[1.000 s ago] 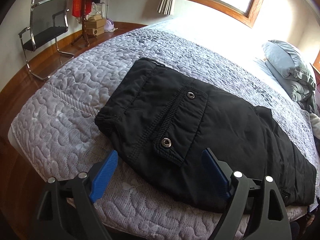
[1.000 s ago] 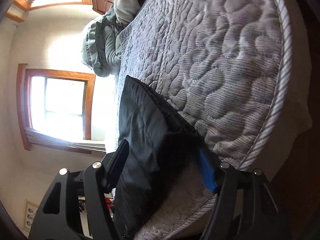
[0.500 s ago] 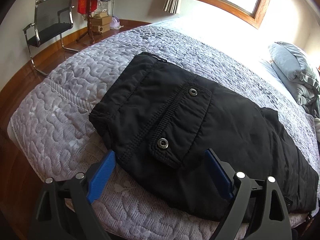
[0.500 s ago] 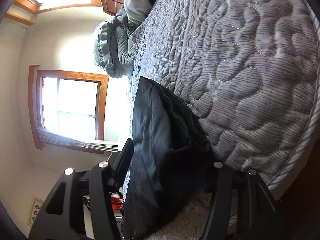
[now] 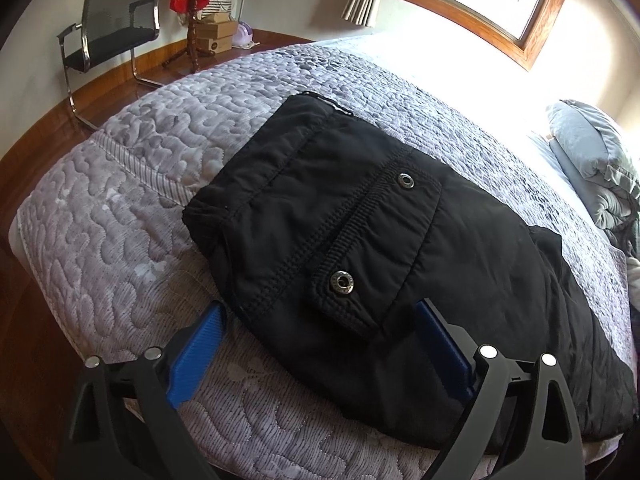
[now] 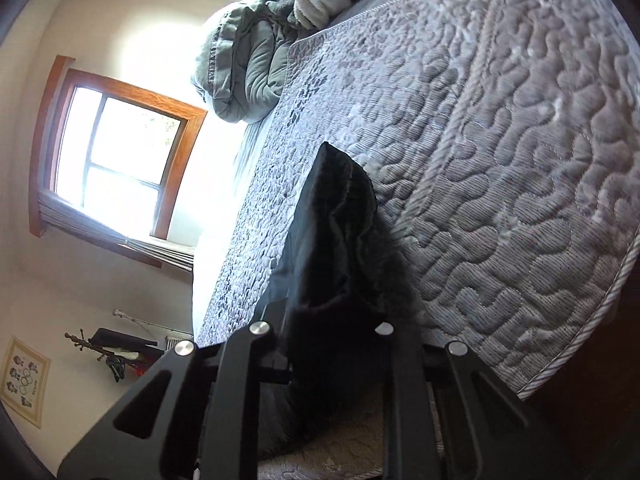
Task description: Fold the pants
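A chair [image 5: 112, 28] is standing on the floor at far left, beyond the bed's [image 5: 120, 208] corner. The black pants [image 5: 380, 248] are lying flat on the bed's quilt, waistband toward the chair and legs running off to the right, with a snap-flap pocket facing up. The left gripper [image 5: 320, 344] is hovering over the near hem, its jaws spread wide apart, one blue pad over the quilt and the other over the fabric, gripping nothing. A pillow [image 5: 592, 160] is sitting at far right. In the right wrist view, the right gripper [image 6: 332, 316] is pinching a raised fold of the pants [image 6: 336, 240], jaws clamped together on the cloth, which is lifting off the quilt.
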`<state>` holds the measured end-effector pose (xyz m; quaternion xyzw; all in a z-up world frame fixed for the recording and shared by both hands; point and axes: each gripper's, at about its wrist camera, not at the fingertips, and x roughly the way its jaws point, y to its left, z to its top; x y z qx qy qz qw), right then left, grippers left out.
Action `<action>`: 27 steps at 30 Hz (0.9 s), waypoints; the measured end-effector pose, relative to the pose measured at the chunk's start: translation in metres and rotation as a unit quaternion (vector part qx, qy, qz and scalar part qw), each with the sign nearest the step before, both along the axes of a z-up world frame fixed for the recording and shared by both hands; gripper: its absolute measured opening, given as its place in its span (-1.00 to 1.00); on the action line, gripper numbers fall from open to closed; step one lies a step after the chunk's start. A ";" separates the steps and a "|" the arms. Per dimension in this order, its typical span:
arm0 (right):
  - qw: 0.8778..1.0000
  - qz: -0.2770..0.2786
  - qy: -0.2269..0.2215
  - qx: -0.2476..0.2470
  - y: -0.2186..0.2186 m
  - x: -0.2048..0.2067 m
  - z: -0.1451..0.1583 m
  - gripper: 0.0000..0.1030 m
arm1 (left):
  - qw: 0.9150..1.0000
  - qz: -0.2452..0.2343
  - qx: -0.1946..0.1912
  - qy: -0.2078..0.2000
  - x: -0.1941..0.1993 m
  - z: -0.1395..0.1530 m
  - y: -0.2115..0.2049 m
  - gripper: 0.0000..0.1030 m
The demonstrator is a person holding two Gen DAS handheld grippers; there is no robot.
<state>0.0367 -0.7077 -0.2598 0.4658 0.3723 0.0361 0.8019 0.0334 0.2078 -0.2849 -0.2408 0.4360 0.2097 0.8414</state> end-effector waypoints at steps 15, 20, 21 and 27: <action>0.990 0.042 -0.020 -0.135 0.060 0.009 0.096 -0.69 | 0.999 0.011 0.031 -0.031 -0.015 0.012 -0.008 0.84; 0.980 0.054 -0.022 -0.191 0.086 0.008 0.115 -0.69 | 0.999 0.004 0.036 -0.031 -0.013 0.014 -0.012 0.84; 0.978 0.055 -0.023 -0.198 0.091 0.008 0.119 -0.69 | 0.999 0.005 0.032 -0.033 -0.014 0.014 -0.012 0.84; 0.971 0.061 -0.026 -0.231 0.114 0.008 0.134 -0.69 | 0.999 0.012 0.022 -0.037 -0.016 0.013 -0.009 0.84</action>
